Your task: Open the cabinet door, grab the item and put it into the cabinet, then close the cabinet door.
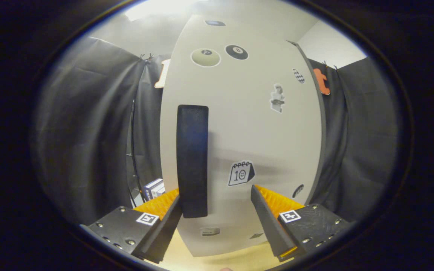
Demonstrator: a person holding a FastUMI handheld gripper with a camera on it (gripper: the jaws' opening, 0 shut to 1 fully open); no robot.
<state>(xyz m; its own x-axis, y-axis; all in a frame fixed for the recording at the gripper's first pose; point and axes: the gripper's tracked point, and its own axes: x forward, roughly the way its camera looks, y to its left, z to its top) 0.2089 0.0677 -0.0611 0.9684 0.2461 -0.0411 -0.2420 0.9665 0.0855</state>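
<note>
Claw (217,205) spread wide at the bottom of the frame, gripping nothing, its left finger (164,222) beside the upright black handle (192,160), which runs vertically left of centre on the closed cabinet door (254,131) beyond.

Black cloth walls (85,124), bright ceiling light (156,8), pale floor (187,259).
</note>
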